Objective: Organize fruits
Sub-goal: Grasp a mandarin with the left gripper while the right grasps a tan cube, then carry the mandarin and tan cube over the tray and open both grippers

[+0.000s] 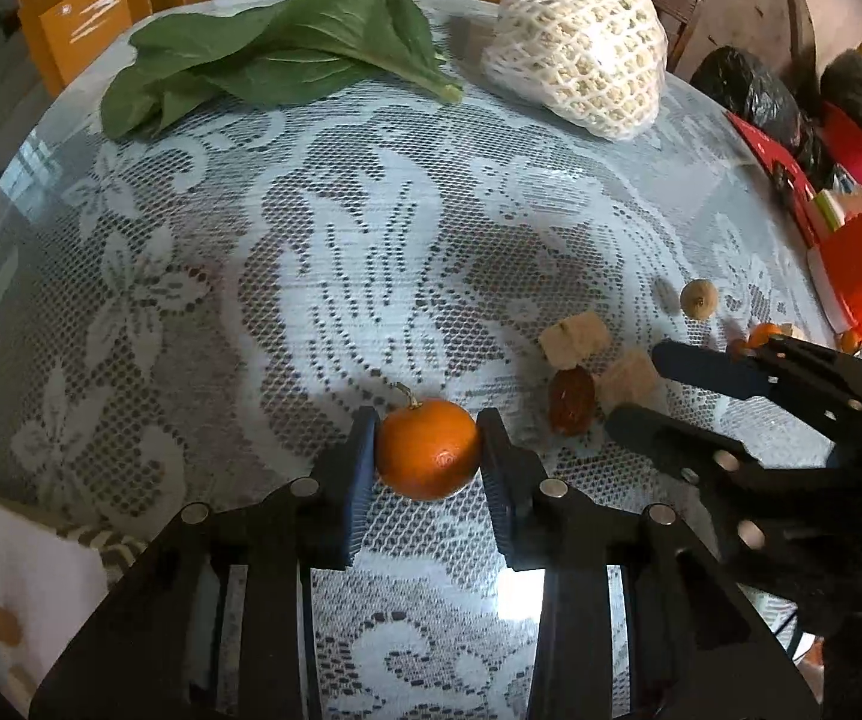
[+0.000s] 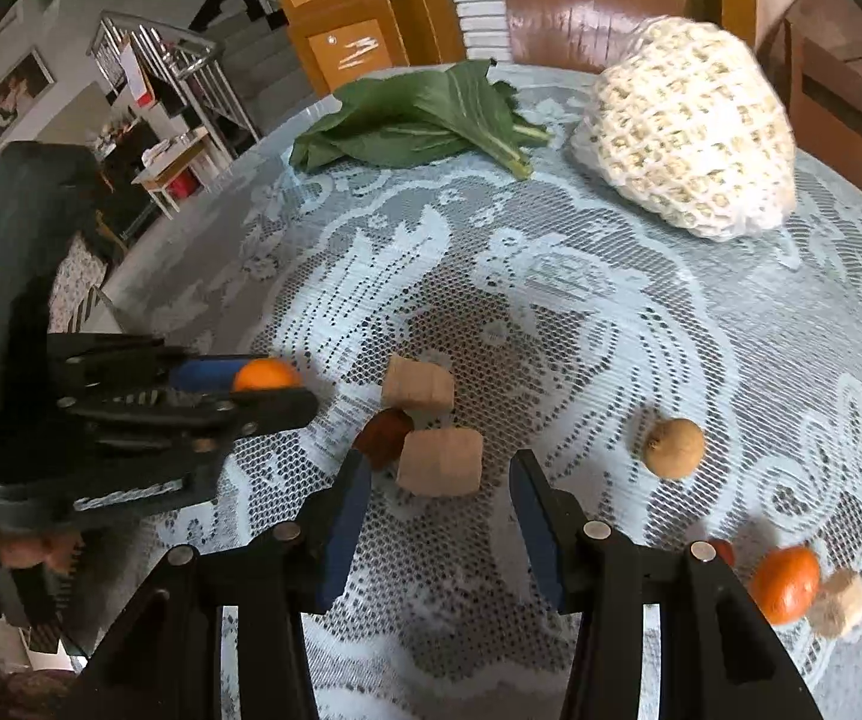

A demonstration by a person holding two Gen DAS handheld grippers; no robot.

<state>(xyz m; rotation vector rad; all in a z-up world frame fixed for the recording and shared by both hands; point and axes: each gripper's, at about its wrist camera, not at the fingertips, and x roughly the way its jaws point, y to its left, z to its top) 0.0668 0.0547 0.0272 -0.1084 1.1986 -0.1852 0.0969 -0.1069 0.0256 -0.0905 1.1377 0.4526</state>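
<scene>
A round glass-topped bench [image 1: 23, 180] lies under a white lace cloth [image 1: 371, 252], its openwork flowers rough against the smooth glass. Toward the far edge at the left lies a limp bunch of flat green leaves [image 1: 275, 54]. Beside it, further right along that edge, sits a large rounded fruit in white foam netting [image 1: 577, 42], probably sleeved against bruising. Near the near edge, the left hand-held gripper [image 1: 428, 450] has its ribbed blue pads pressed on both sides of a small glossy mandarin [image 1: 428, 450] with a short stem; the fruit looks pinched firmly, likely so it can be lifted and sorted. To its right sit two tan, cork-like blocks [image 2: 439, 459] touching a wrinkled dark red fruit [image 2: 384, 433]. The right hand-held gripper [image 2: 439, 486] hangs over the nearer block, jaws moderately open and empty, seemingly lining up. Further right lie a round, matte tan fruit [image 2: 673, 447] and, near the right edge, a second mandarin [image 2: 784, 583].
</scene>
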